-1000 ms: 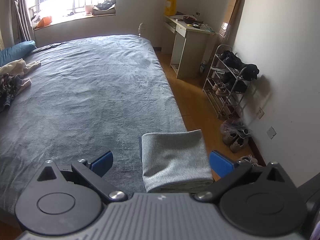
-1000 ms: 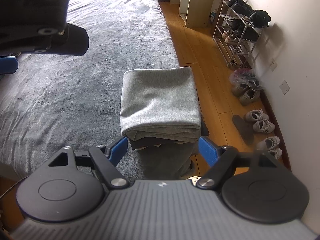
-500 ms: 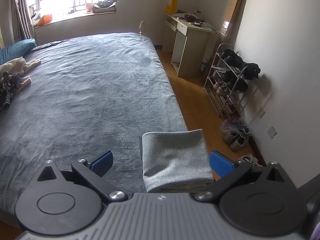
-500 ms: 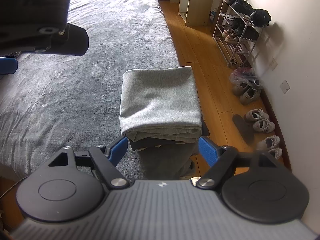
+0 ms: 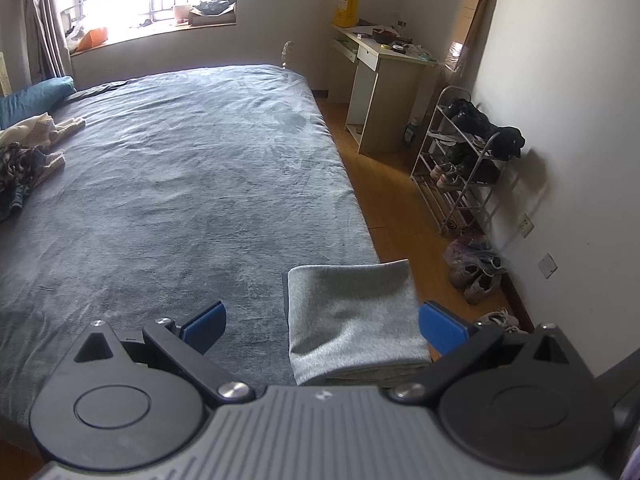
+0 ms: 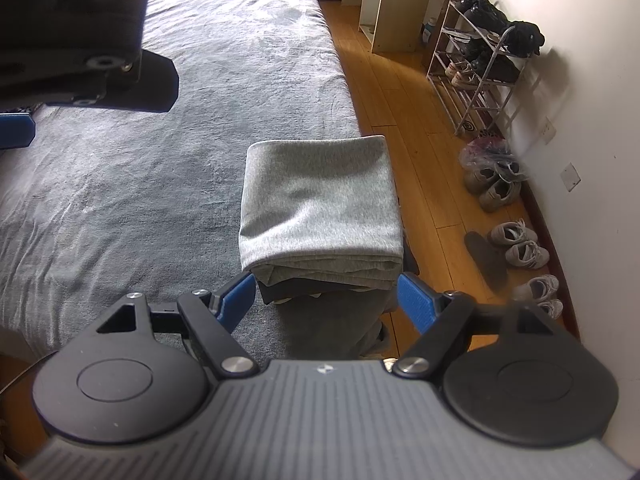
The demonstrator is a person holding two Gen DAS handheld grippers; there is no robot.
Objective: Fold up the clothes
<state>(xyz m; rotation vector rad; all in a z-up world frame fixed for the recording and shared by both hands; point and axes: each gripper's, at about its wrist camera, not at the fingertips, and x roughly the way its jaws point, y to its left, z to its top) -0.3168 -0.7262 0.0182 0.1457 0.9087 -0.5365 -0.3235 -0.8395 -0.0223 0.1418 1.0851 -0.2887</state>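
Right wrist view shows the right gripper [image 6: 326, 294] low in the frame, its two blue fingers [image 6: 236, 296] spread wide apart. They hold nothing. The folded light grey cloth [image 6: 320, 204] sits in the middle of the frame, just past the fingertips, on top of a darker folded piece [image 6: 292, 292]. I cannot tell if the pads touch the pile. The pile rests at the bed's right corner, and its right side runs along the edge of the bed, with the wooden floor [image 6: 404, 104] right beside it.

The bed has a big dark grey fuzzy blanket [image 6: 160, 168]. To the left of the pile the blanket is wide and bare, so there is lots of room there. The black body of the left gripper [image 6: 86, 36] fills the upper left of the frame.

In the left wrist view, the left gripper [image 5: 322, 324] is wide open too and holds nothing. The grey cloth lies at the lower middle, closer to the right finger [image 5: 442, 326]. The blanket stretches far up the frame. A heap of loose clothes [image 5: 24, 152] lies at the left edge, well apart from the pile.

On the right, the floor strip is narrow. A metal shoe rack [image 5: 464, 168] stands by the white wall, shoes [image 6: 516, 244] lie on the floor, and a pale desk [image 5: 384, 92] stands at the far end.
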